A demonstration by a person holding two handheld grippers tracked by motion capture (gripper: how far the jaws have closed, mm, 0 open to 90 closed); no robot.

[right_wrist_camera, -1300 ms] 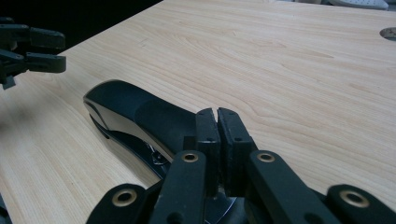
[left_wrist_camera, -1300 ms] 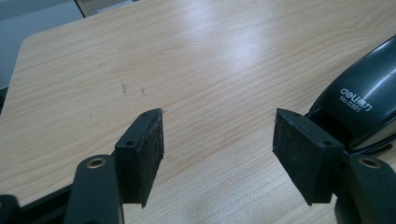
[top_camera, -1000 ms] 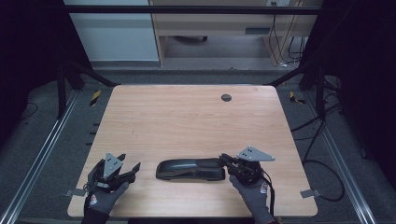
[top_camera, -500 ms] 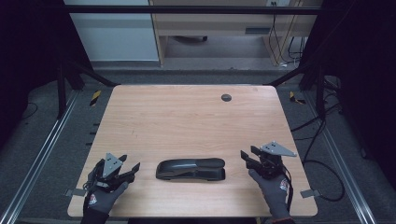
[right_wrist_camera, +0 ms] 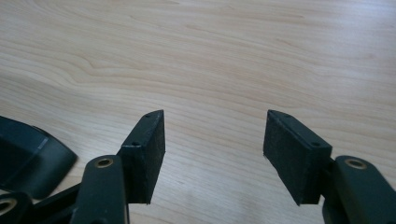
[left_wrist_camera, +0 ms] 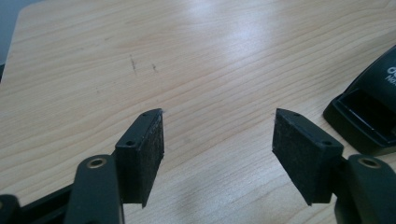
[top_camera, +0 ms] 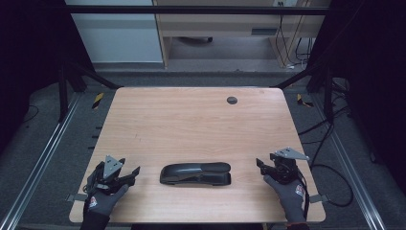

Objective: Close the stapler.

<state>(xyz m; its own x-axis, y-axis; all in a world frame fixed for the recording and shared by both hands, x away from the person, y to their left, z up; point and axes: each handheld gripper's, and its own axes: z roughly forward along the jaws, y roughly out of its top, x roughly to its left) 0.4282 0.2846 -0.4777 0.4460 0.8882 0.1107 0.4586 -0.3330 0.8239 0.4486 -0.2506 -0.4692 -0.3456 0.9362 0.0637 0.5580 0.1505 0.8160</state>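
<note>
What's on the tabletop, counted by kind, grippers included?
Black stapler: 1
Round grommet hole: 1
Handheld grippers, left gripper and right gripper, both open and apart from the stapler: 2
Total: 4

My stapler (top_camera: pixel 195 173) lies flat near the table's near edge, long side across, black and glossy, shut, nothing touching it. In the left gripper view one end (left_wrist_camera: pixel 369 109) shows white lettering and a recessed tray; the right gripper view catches its rounded other end (right_wrist_camera: pixel 28 156).
</note>
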